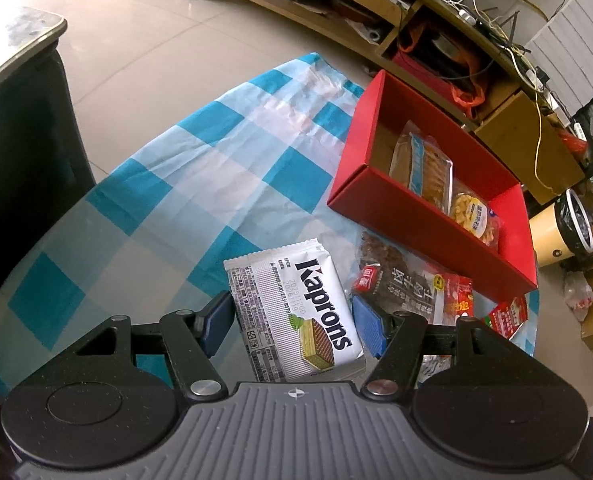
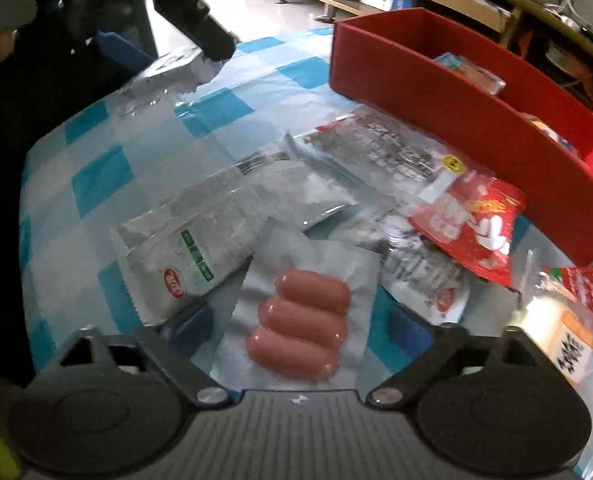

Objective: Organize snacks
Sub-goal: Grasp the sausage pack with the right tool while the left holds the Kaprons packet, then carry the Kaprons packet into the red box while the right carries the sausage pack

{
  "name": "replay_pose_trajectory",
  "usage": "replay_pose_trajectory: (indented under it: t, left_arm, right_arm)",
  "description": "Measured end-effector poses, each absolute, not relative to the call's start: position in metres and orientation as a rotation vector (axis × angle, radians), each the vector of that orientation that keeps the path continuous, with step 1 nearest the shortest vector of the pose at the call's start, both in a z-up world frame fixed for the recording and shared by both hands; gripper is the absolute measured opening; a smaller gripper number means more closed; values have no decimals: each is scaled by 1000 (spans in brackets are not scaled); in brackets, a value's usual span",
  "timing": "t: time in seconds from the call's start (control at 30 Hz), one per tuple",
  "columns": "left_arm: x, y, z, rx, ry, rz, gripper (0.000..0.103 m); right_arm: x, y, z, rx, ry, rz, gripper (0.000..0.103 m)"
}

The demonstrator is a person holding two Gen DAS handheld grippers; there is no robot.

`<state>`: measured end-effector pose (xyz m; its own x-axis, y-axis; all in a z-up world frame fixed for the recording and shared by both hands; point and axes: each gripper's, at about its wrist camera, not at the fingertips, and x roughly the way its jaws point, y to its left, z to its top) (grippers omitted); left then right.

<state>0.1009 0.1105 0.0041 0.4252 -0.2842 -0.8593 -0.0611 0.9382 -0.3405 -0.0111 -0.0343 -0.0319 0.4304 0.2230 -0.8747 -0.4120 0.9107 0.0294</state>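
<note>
my left gripper (image 1: 292, 322) pinches the kaprons wafer pack (image 1: 296, 312) above the checked cloth (image 1: 176, 160), while my right gripper (image 2: 296, 328) hangs spread around the sausage pack (image 2: 300, 312), not yet pressing. that vacuum pack looks light, slick and floppy, best pinched across its flat edges. the red box (image 2: 476, 120) waits just beyond.

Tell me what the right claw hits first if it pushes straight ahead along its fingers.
Most likely the sausage pack, which lies between the right claw fingers; depth is hard to judge, so contact is unclear.
</note>
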Motion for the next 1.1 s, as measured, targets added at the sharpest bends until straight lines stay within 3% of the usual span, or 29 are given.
replay_pose_trajectory:
  t: [0.03,0.33,0.47,0.63,0.8,0.87,1.1]
  left_arm:
    - [101,110,5,-345,1126,-146,71]
    - [98,89,15,-303,1106,-211,70]
    - [95,88,4,-258,1130,-176,89]
    - [105,88,-24,-193,1171,-85,89]
    - [110,83,-53,-197,1239,-48,78]
    - [109,77,-51,-148,1227,-21,68]
    - [103,77,-40,-209,1223,-27,66]
  right_arm:
    - [-11,-37,-29,-183,1055,391,71]
    - [-20,-61,-17,-76,1069,334,70]
    - [-20,-70,-11,-42,1046,315,70]
    - [-19,-78,-6,13,1029,325,70]
    - [-15,-81,1,40,1010,330,70]
    - [-14,-82,3,49,1000,333,70]
    - [-10,-88,19,93,945,344,70]
